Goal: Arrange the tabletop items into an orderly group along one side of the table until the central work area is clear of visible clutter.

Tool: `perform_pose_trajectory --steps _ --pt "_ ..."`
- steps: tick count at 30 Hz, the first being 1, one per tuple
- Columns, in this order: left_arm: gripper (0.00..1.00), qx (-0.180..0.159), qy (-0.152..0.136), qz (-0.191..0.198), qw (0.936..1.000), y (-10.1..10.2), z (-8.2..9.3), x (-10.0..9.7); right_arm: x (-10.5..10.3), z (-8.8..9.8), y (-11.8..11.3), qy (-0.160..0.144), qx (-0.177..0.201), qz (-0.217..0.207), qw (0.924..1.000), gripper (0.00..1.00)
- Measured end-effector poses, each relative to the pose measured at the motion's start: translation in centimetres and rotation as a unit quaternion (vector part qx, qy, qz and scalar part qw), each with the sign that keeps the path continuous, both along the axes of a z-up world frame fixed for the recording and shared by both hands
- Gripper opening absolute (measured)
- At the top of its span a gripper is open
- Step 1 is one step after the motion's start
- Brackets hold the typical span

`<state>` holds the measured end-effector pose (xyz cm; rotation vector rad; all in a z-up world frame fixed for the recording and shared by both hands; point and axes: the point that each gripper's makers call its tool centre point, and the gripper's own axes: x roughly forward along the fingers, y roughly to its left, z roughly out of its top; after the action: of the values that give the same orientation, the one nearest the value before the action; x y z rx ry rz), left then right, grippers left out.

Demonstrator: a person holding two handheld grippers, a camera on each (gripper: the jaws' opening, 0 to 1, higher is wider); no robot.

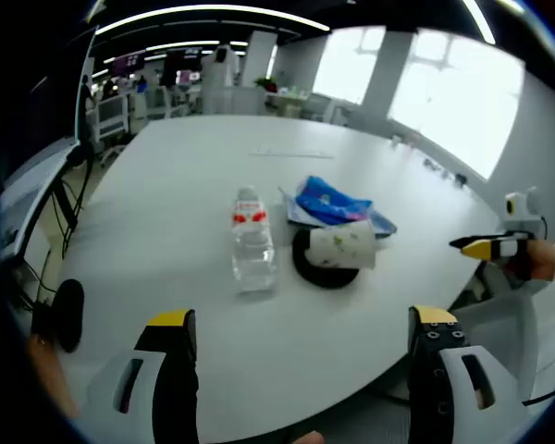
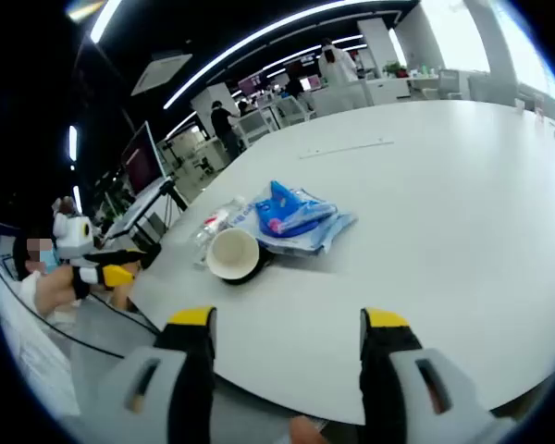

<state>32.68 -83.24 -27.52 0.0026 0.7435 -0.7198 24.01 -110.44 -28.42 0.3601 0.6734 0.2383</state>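
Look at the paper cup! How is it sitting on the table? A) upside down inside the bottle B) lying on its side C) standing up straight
B: the paper cup lies tipped over on a black round thing, its open mouth facing sideways beside the clear bottle.

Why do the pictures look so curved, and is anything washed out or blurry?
Left gripper view: the fisheye lens bows the table edge; the windows blow out white; the bottle and cup stay fairly sharp. Right gripper view: ceiling light strips curve, the blue packet is clear, and the far room looks soft.
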Motion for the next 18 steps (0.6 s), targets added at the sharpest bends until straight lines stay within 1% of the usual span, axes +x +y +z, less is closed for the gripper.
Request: perform_pose_trajectory --steps 10,18 --pt "0.91 -0.001 0.003 -0.001 1.0 -0.15 -0.05 0.08 -0.17 0.19 -0.09 0.002 -0.002 -0.001 1.0 0.61" --pt "0.91 0.0 0.004 0.002 1.0 0.13 -0.05 0.27 -0.32 0.11 0.25 0.006 -0.002 0.003 1.0 0.6"
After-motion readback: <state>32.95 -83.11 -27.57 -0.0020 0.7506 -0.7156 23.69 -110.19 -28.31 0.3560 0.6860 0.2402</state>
